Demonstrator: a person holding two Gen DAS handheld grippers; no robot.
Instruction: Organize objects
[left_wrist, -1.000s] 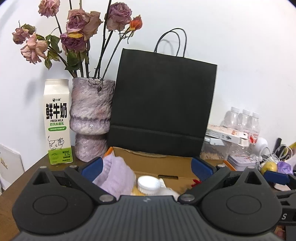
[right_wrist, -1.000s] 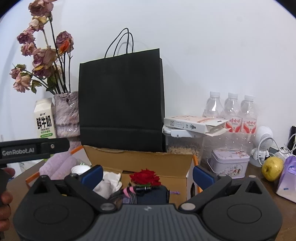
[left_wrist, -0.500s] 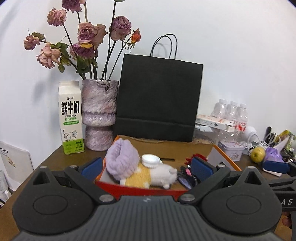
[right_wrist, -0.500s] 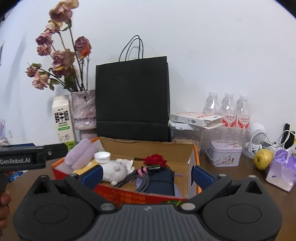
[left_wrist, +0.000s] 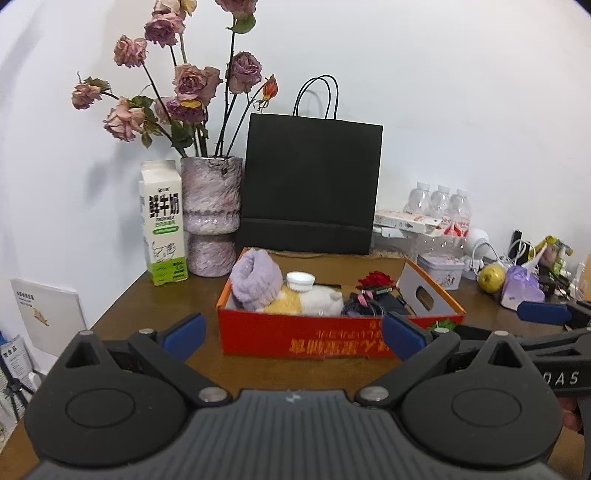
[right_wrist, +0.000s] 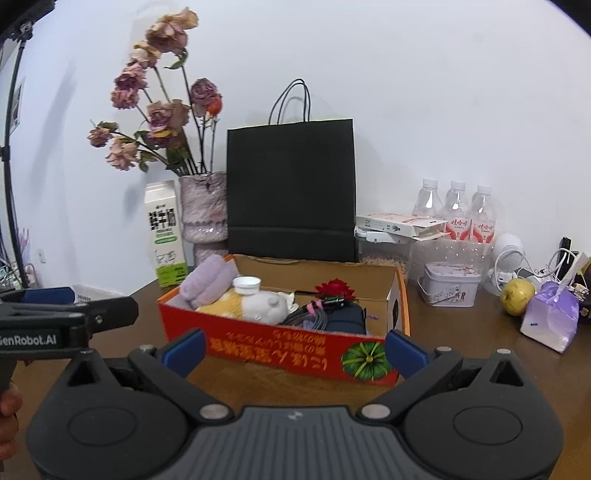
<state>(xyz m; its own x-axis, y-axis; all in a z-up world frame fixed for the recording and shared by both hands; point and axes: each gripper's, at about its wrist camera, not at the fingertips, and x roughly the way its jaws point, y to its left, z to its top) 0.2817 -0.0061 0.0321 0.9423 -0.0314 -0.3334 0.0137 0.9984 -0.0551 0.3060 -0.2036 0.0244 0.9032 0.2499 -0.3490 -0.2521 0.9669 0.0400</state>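
Observation:
An open red cardboard box sits on the brown table. Inside lie a rolled purple towel, a white-capped bottle on a yellow and white plush toy, a red rose and a dark pouch with cables. My left gripper hangs open in front of the box, nothing between its fingers. My right gripper is also open and empty before the box's front wall.
Behind the box stand a black paper bag, a vase of dried roses, a milk carton and water bottles. A tin, an apple and a purple pouch lie to the right.
Both grippers have pulled back and up from over the box, so the whole box and its red front wall now show. Both stay open and empty.

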